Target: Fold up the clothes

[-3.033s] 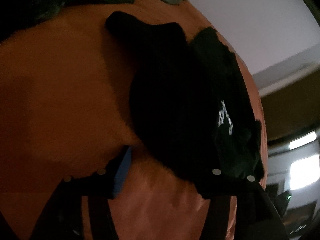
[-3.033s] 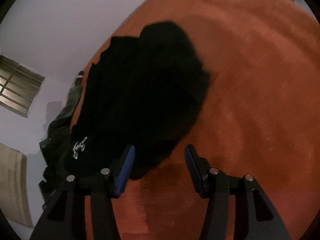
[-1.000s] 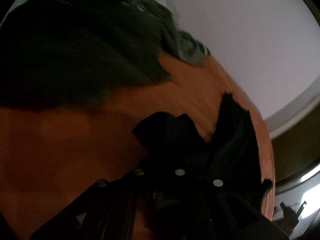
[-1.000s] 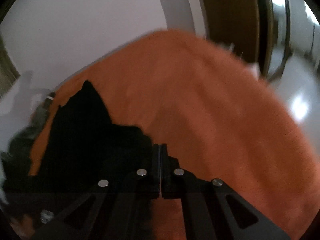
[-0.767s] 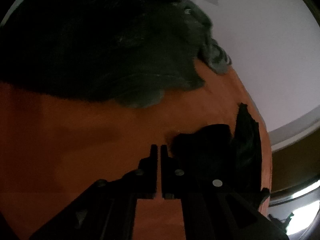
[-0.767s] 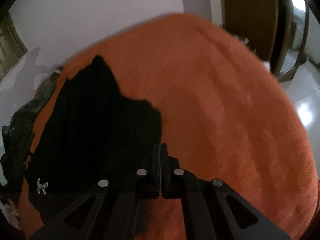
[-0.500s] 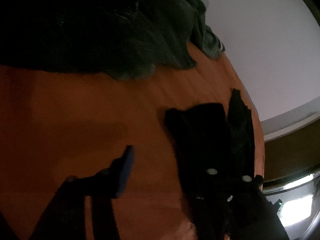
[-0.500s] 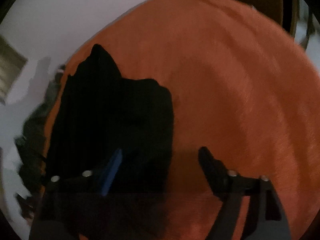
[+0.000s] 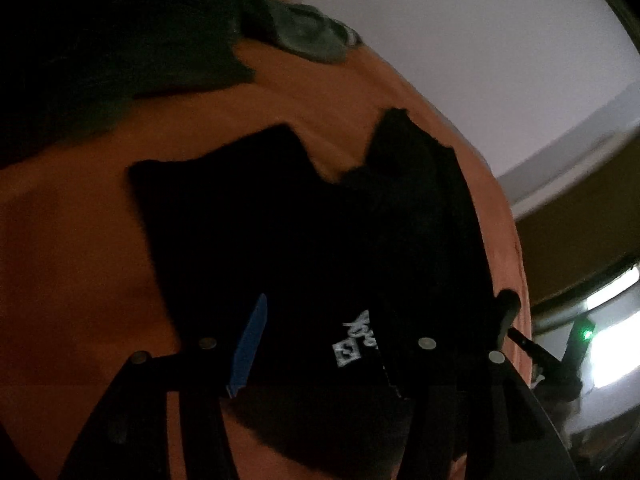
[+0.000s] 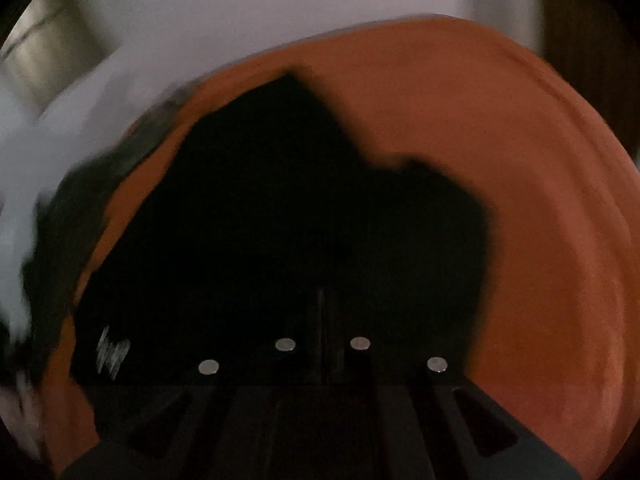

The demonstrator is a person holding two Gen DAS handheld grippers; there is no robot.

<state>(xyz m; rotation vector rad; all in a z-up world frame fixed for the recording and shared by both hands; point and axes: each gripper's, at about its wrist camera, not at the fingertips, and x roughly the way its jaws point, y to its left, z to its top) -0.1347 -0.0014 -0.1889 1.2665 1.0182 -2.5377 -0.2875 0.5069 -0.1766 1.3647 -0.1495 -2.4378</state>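
On orange bedcover (image 9: pixel 80 280), rumpled black garment (image 9: pixel 248 216); left gripper (image 9: pixel 320 344) parted, right gripper (image 10: pixel 322 320) closed.

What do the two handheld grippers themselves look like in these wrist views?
Both are black two-finger grippers on angular black frames with cut-out slots and round silver fasteners. The left gripper shows a blue pad on the inner face of one finger; its other finger is lost against dark cloth. The right gripper looks all black in the dim, blurred view. No cables, sleeves or hands are visible.

Black garment (image 9: pixel 304 216) (white logo (image 9: pixel 354 340)); orange cover (image 9: pixel 80 264).
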